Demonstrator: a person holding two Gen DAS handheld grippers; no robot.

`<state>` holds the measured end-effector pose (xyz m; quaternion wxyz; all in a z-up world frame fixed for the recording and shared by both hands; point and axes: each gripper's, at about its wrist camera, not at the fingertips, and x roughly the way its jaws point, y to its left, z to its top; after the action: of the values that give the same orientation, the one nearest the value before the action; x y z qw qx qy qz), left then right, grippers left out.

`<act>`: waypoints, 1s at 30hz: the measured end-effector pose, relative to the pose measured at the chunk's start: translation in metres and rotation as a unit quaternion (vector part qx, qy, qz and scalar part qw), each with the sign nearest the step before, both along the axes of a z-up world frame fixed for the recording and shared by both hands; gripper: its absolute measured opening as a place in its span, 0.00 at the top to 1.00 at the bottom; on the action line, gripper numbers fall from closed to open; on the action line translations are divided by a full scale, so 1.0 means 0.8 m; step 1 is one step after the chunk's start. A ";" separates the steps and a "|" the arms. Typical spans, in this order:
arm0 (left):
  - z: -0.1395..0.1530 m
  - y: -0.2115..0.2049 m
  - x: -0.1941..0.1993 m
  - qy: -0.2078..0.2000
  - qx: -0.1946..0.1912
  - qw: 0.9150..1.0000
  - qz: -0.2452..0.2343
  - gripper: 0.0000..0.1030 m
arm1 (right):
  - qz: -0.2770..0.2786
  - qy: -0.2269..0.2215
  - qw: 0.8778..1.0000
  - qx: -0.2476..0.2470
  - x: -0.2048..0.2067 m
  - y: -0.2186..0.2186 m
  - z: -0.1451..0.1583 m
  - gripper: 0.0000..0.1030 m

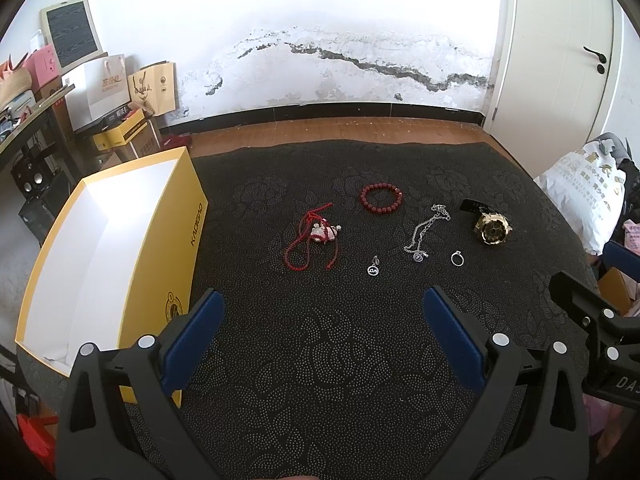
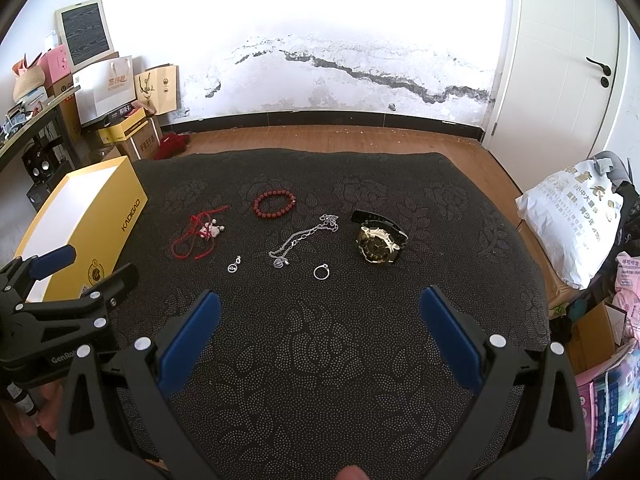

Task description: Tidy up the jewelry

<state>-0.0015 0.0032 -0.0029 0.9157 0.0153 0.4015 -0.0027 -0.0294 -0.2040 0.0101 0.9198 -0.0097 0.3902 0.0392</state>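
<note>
Both grippers hover low over a dark patterned mat (image 1: pixel 320 360), nothing held. Left gripper (image 1: pixel 323 304): blue pads wide apart, empty, pointing at the jewelry from the near edge. Right gripper (image 2: pixel 320 306): same, pads spread wide, empty. Each shows in the other's view, left one at the left edge of the right cam, right one at the right edge of the left cam.

Jewelry lies spread across the mat's middle, all pieces apart from each other. L to R: red cord (image 1: pixel 310 240) w/ a small pink-white charm, loosely tangled; red bead bracelet (image 1: pixel 381 197) behind and to the right of it, farthest from the grippers; small round pendant (image 1: pixel 373 270) nearest the left gripper; silver chain (image 1: pixel 424 236) strung out diagonally, its pendant end toward the grippers; ring (image 1: pixel 457 259) just right of the chain's near end; gold watch (image 1: pixel 491 229) w/ black strap, far right, face tilted up.

Yellow box (image 1: pixel 188 216), open, white inside, nothing visible in it; sits on the mat's left edge, beside the left gripper's left finger.
</note>
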 end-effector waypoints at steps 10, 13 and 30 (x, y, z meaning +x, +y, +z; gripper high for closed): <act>0.000 -0.003 0.001 0.002 0.003 1.000 0.000 0.06 | 0.000 -0.002 1.000 -0.001 -0.001 0.003 0.000 0.06; 0.000 -0.004 0.001 0.002 0.003 1.000 -0.001 0.06 | 0.001 -0.002 1.000 -0.001 -0.001 0.003 0.000 0.06; -0.001 -0.003 0.002 0.002 0.004 1.000 -0.001 0.06 | 0.001 -0.002 1.000 -0.001 -0.001 0.003 0.000 0.06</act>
<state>0.0003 0.0006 -0.0041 0.9147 0.0189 0.4036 -0.0021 -0.0302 -0.2016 0.0103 0.9206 -0.0110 0.3883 0.0401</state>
